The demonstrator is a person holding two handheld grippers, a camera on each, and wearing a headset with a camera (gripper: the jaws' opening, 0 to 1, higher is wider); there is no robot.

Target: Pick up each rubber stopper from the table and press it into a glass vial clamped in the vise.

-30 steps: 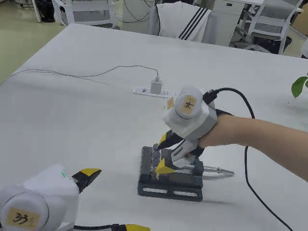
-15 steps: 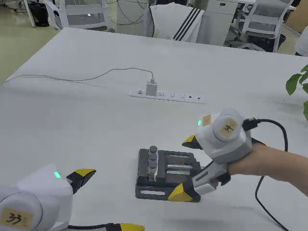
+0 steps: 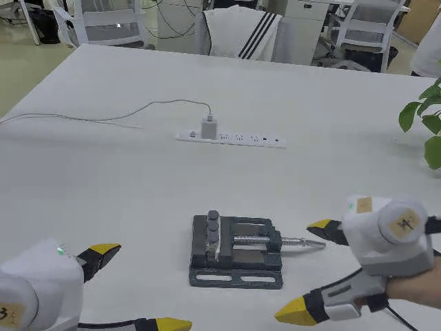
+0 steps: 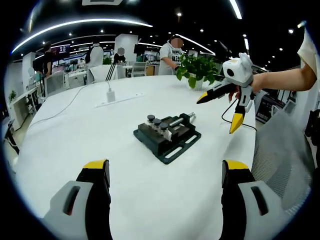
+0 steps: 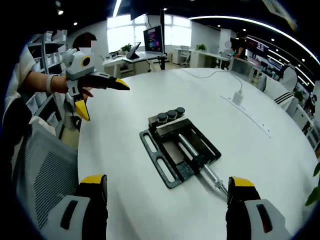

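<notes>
Now we see three glass vials [image 3: 215, 245] capped in the vise [image 3: 238, 278].
Dark grey round rubber stoppers [image 3: 213, 225] sit in a row, clamped mid-surface; our left hand-held gripper [image 3: 138, 286] and right hand-held gripper [image 3: 304, 271] gape wide, both empty.

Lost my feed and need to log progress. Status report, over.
Both open and empty: left gripper, right gripper, either side of the vise. Three vials clamped, each stoppered. Path to vise unobstructed; power strip well behind.
</notes>
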